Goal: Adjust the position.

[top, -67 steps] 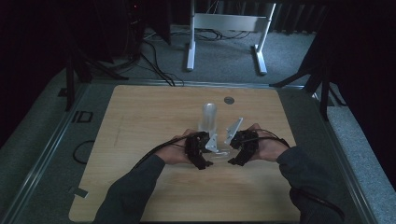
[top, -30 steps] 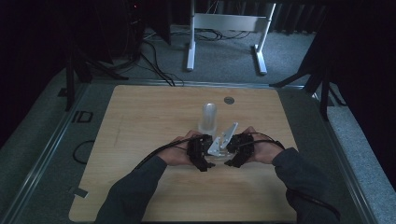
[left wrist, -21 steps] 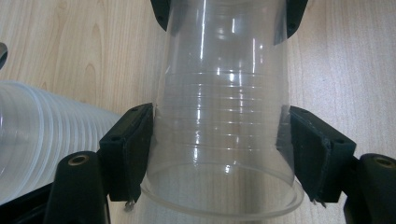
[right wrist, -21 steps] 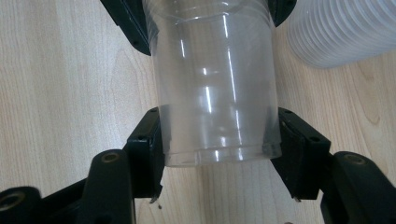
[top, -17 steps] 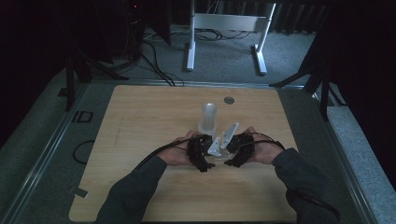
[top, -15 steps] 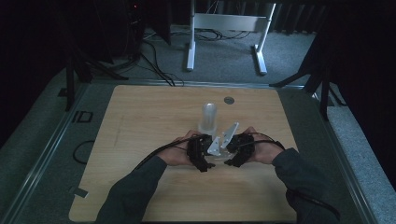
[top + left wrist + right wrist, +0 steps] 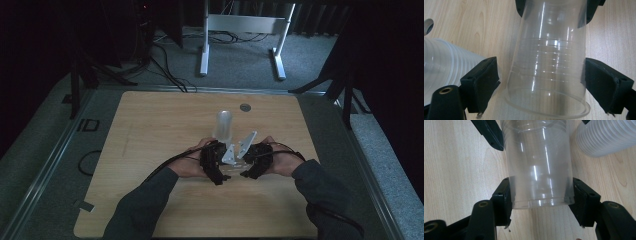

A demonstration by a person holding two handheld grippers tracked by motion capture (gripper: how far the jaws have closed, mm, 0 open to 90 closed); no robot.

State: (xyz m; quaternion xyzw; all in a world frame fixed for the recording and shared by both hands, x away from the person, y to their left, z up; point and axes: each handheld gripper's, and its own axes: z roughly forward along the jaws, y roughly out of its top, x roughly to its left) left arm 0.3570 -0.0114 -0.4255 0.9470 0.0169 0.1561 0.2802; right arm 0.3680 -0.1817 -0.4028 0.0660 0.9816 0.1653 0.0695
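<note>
High view: left gripper (image 7: 221, 169) & right gripper (image 7: 248, 168) are being held close together near the middle of the wooden table (image 7: 150, 130), w/ a stack of cups (image 7: 223, 125) standing just beyond.

Left gripper view: a clear cup (image 7: 550, 62) is being straddled near its rim, jaws spread, left pad apart from it.

Right gripper view: the cup's base end is being pinched between both jaws.

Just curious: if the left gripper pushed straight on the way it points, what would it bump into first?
Probably the right gripper: its black jaws hold the far end of the clear plastic cup lying between the left gripper's jaws. Depth is unclear.
</note>
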